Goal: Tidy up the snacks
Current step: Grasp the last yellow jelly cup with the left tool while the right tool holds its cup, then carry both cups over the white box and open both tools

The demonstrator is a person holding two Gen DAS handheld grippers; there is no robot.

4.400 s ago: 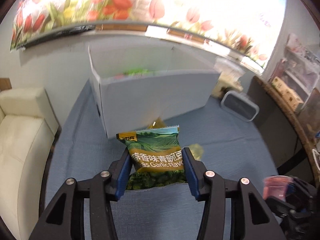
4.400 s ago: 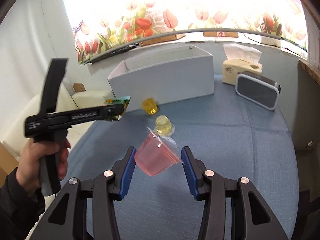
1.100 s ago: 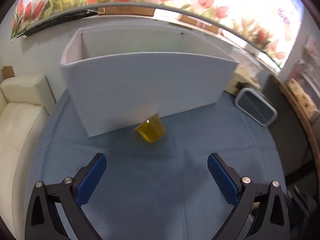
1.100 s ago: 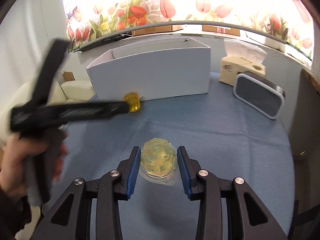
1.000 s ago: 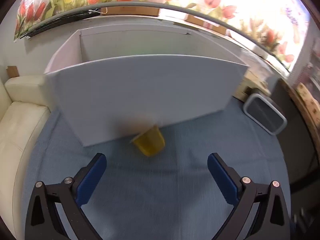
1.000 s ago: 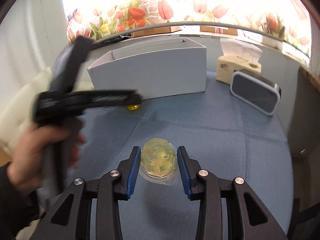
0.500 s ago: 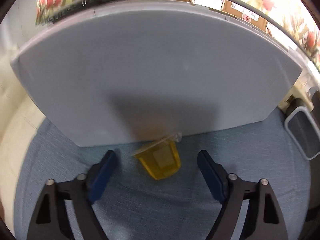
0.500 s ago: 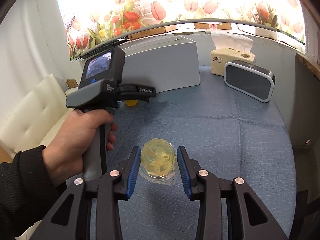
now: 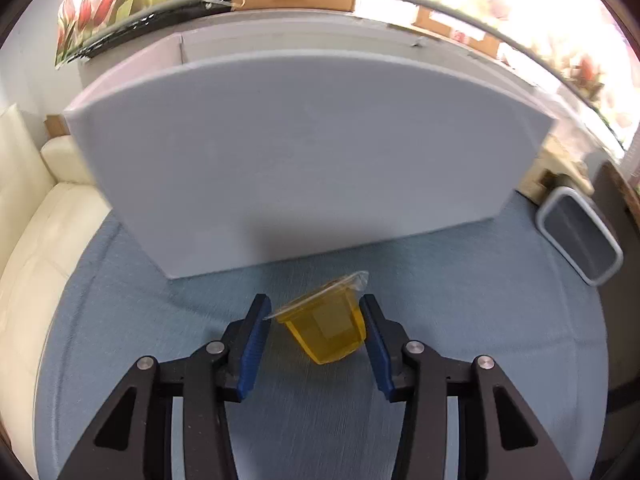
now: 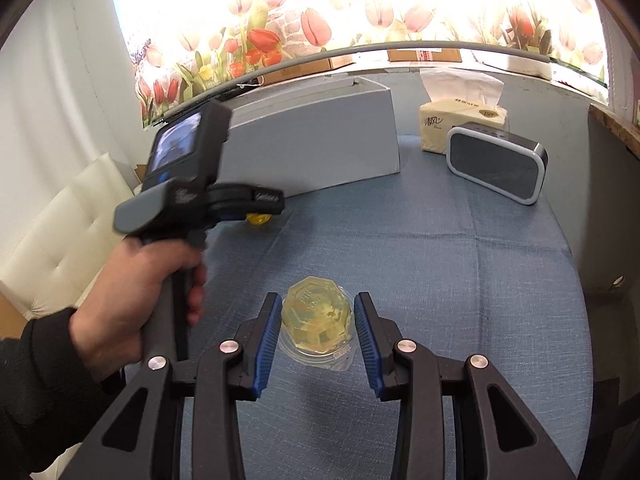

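An orange jelly cup [image 9: 326, 328] lies tilted on the blue tablecloth, just in front of the white box [image 9: 304, 168]. My left gripper [image 9: 314, 324] has closed around it, its blue pads touching both sides. A pale yellow jelly cup [image 10: 318, 320] stands upside down on the cloth between the pads of my right gripper [image 10: 316, 326], which is shut on it. In the right wrist view the left gripper's body [image 10: 200, 196] hides most of the orange cup [image 10: 258, 219], and the white box [image 10: 316, 140] stands behind. The box's inside is hidden.
A grey speaker [image 10: 496, 168] and a tissue box [image 10: 460, 120] stand at the back right of the round table [image 10: 460, 280]. A cream sofa [image 9: 36, 232] sits beyond the left edge. A tulip-patterned window sill runs behind the box.
My left gripper moved forward to the orange jelly cup and closed from wide open onto it. My right gripper stayed shut on the pale yellow cup.
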